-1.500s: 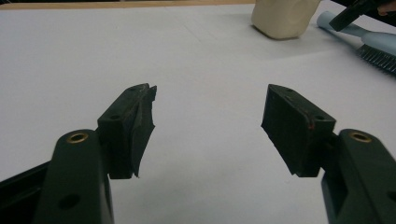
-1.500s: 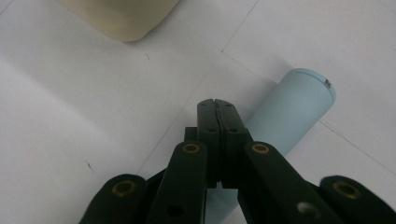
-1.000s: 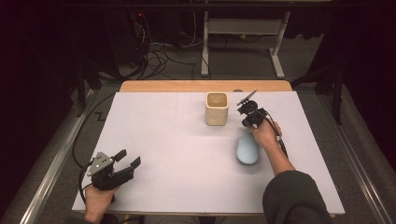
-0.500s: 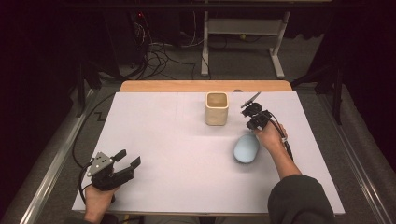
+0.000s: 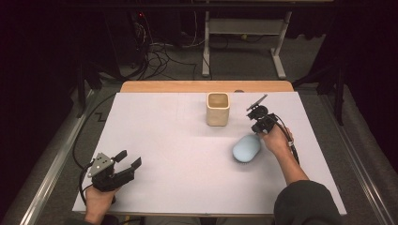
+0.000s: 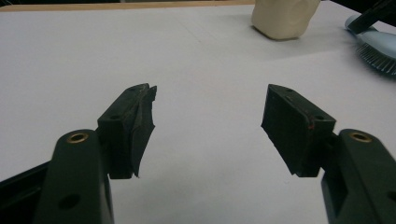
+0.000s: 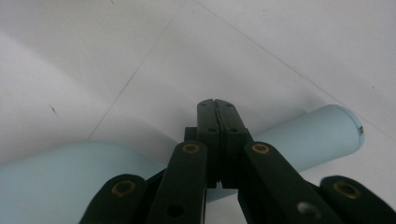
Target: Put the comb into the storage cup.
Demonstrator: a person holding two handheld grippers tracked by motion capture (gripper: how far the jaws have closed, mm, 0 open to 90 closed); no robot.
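Work in hand: the right gripper is dealing with a pale blue hairbrush on the white table, with a cream cup standing close by; my read is the brush is headed for that cup.

Right claw: in the right gripper view the two jaws meet flat, no gap between them, and the brush handle runs straight across behind them. Pressed together above the handle, or nipping it? The touching tips say nothing is caught between them (a call, not a certainty).

Brush position: lying on the table, head toward the person, handle pointing up under the right gripper. In the left gripper view its bristles face down and sideways, so it looks slightly tipped.

Cup: upright, just beyond and to the left of the brush, apart from it, its mouth open and nothing visible inside.

Left claw: the left gripper rests at the near left corner, jaws spread wide with bare table between them, well apart from the action.

Done so far: the right gripper is at the handle.

Still to come: a firm hold, a lift, and the drop into the cup, all of it, by my judgement.
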